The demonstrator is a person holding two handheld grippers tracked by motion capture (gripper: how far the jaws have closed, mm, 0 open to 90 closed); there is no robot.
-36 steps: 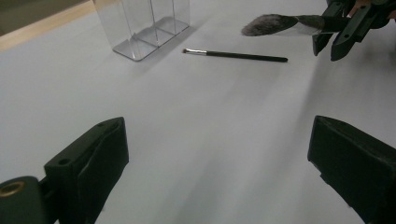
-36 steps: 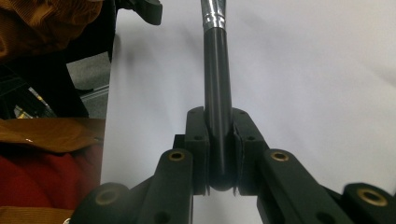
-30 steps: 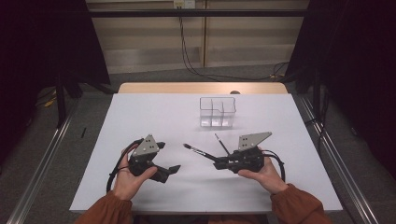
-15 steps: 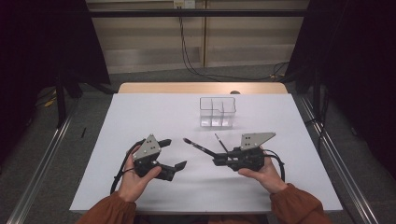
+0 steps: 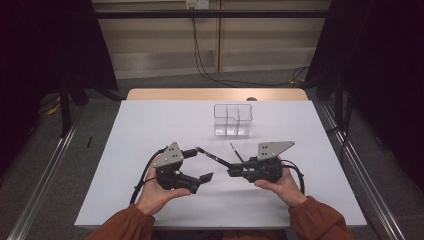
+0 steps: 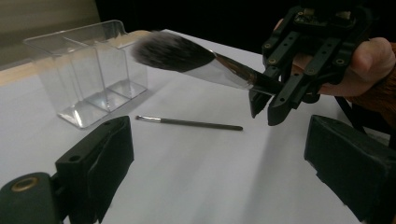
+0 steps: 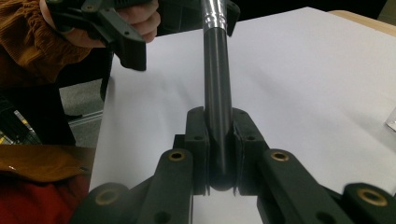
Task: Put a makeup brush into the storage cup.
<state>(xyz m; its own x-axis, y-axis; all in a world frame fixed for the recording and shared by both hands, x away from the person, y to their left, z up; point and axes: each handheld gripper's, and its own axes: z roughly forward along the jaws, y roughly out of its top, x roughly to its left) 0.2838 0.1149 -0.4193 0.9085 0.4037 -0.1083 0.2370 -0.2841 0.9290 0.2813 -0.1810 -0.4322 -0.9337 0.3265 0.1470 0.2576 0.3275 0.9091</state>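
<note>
Brush (image 5: 212, 156): long axis near level, bristles toward my left tongs (image 5: 199, 165).
Right tongs (image 5: 234, 172): clamped on its handle.
Left tongs: apart, holding nothing.

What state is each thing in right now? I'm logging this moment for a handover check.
large makeup brush: held off the table by its handle, bristles toward the left gripper.
right gripper: shut on the large makeup brush.
left gripper: open, nothing between its jaws.
thin brush: lying flat on the table, untouched.
clear organizer: upright on the table, compartments look empty.
</note>
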